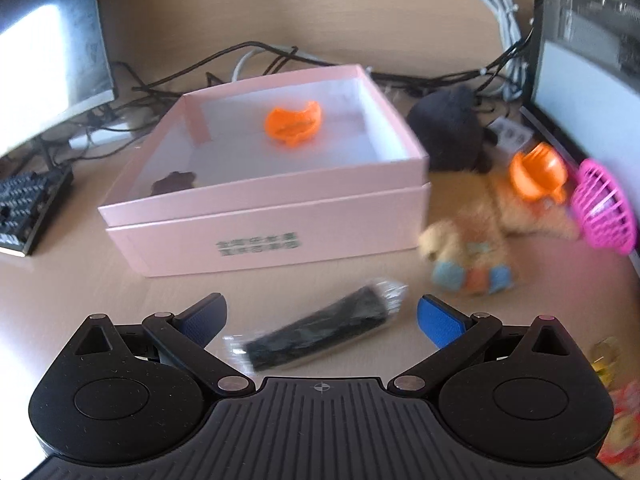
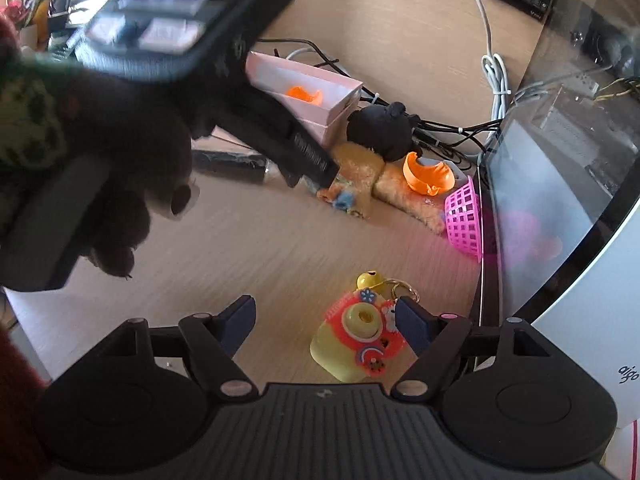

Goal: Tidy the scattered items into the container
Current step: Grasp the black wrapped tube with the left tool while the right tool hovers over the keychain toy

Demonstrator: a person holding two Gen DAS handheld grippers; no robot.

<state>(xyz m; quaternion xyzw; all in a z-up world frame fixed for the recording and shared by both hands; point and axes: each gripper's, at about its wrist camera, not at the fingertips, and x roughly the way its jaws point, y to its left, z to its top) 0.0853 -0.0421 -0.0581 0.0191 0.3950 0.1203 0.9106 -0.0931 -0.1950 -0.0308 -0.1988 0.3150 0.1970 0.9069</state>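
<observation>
A pink box [image 1: 264,196] stands on the desk, holding an orange shell piece [image 1: 294,124] and a small dark item [image 1: 174,182]. My left gripper [image 1: 320,316] is open, just above a black wrapped bar [image 1: 320,330] lying between its fingers. To the right lie a tan plush toy [image 1: 476,240], another orange shell [image 1: 538,174], a pink basket [image 1: 604,208] and a black plush [image 1: 452,128]. My right gripper [image 2: 326,318] is open around a yellow and orange toy camera [image 2: 356,338]. In the right wrist view the left hand and its device [image 2: 120,100] hide much of the box [image 2: 320,92].
A monitor [image 1: 48,52] and keyboard [image 1: 28,204] stand at the left, a second screen [image 1: 588,52] at the right. Cables [image 1: 256,56] run behind the box. A white device [image 2: 600,340] stands at the right wrist view's right edge.
</observation>
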